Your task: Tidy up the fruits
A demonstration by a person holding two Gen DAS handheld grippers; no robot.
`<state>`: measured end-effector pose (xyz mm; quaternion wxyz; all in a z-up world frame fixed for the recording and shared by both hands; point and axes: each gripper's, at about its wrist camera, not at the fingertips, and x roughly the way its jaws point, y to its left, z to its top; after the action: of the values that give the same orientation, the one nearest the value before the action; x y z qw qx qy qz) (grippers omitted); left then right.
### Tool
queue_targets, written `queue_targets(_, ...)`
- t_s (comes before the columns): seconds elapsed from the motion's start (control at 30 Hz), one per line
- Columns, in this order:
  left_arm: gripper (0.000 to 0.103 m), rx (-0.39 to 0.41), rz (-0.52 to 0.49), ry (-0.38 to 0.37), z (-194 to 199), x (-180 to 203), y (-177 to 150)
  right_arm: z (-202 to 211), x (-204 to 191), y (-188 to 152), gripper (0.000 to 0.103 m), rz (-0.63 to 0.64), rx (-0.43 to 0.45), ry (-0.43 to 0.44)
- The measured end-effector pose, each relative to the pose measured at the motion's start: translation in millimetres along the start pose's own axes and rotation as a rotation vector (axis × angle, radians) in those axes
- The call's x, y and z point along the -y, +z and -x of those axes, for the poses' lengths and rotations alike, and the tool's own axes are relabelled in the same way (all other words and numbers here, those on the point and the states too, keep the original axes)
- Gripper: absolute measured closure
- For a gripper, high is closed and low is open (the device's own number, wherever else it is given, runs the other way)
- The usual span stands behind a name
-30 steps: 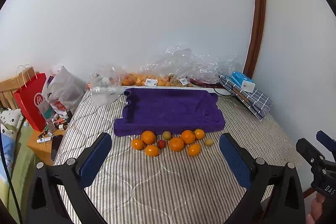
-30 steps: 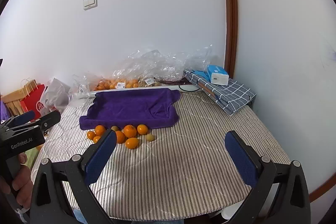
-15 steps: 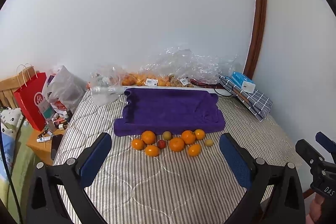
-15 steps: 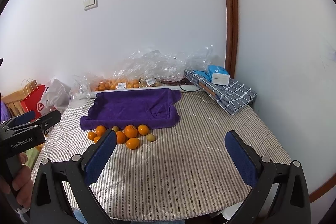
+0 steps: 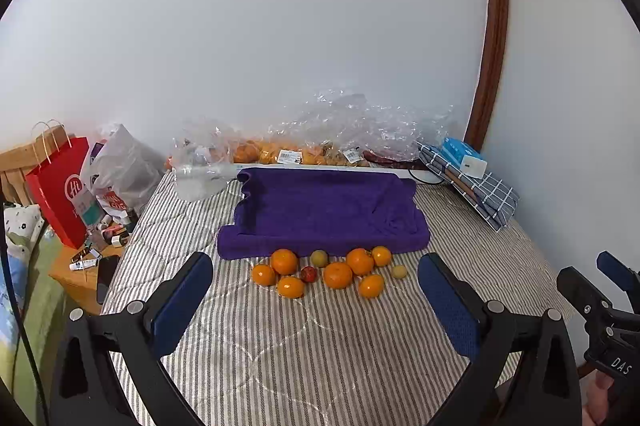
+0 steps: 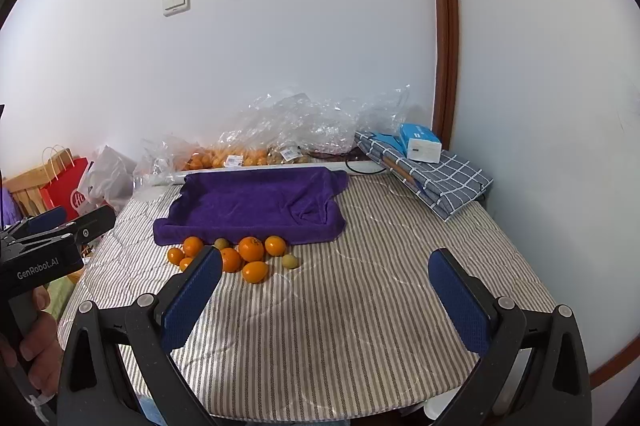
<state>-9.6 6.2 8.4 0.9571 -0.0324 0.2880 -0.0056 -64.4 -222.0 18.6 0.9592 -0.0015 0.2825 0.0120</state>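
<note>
Several oranges (image 5: pixel 338 275) (image 6: pixel 251 249) lie in a loose cluster on the striped cover, with a small red fruit (image 5: pixel 308 273) and two small greenish fruits (image 5: pixel 319 258) (image 6: pixel 290 261) among them. Just behind them a purple towel (image 5: pixel 326 212) (image 6: pixel 256 204) is spread with raised edges. My left gripper (image 5: pixel 316 298) is open, well short of the fruit, nothing between its blue pads. My right gripper (image 6: pixel 326 292) is open too, nearer the table's front and to the right of the cluster; its left pad hides one orange in part.
Clear plastic bags of more fruit (image 5: pixel 288 154) line the wall behind the towel. A folded checked cloth (image 6: pixel 436 178) with a blue box (image 6: pixel 420 148) lies at the back right. A red paper bag (image 5: pixel 60 186) and small clutter stand off the left edge. A hand (image 6: pixel 36 346) holds the left gripper.
Both views have crept slightly; the fruit sits marginally lower in the right wrist view. Nothing was taken hold of, and both grippers stay open.
</note>
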Motion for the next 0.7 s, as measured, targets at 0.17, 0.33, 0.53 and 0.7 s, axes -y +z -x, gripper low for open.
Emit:
queue_targets(0.17, 0.0, -0.005, -0.009, 0.004, -4.5, 1.0, -0.9, -4.0, -0.7, -0.8, 0.001, 0.008, -0.001, 0.002)
queue_targets(0.33, 0.0, -0.009, 0.003, -0.005, -7.9, -1.1, -3.8, -14.3, -1.9, -1.6, 0.001, 0.001, -0.014, 0.014)
queue_targets(0.53, 0.0, -0.002, 0.005, 0.016, -23.9, -16.6, -9.0, -33.0, -6.2, -2.0, 0.001, 0.009, -0.023, 0.031)
queue_targets(0.7, 0.0, -0.021, 0.035, 0.009, -47.3, -35.1, -18.9, -61.9, -9.5, -6.0, 0.001, 0.018, -0.054, 0.044)
